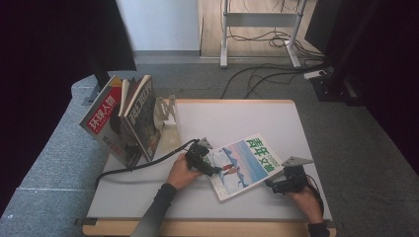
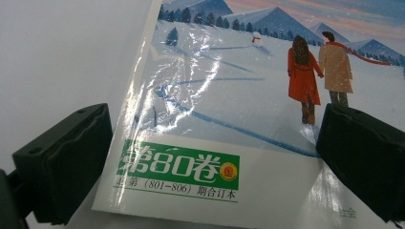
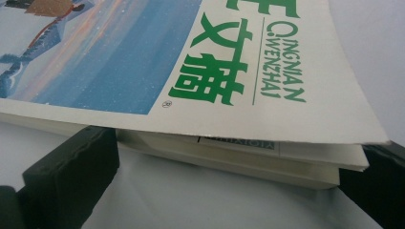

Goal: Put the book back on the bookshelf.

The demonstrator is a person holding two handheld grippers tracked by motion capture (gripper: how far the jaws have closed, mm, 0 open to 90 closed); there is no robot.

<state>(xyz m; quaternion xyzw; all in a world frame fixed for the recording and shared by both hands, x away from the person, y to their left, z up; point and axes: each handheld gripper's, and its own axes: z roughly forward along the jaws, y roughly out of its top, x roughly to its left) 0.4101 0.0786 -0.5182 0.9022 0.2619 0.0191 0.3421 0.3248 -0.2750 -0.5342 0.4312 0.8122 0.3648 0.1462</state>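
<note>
While magazine (image 1: 244,165) lies flat on table (image 1: 237,118), left gripper (image 1: 213,169) hovers over its corner, jaws spread; right gripper (image 1: 272,183) at opposite edge, jaws spread, straddling page edge.

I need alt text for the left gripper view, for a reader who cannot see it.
A magazine with a snowy cover, showing two walkers in red and tan coats, lies on a white table. The left gripper is open, its black jaws standing on either side of the cover's green label.
</note>
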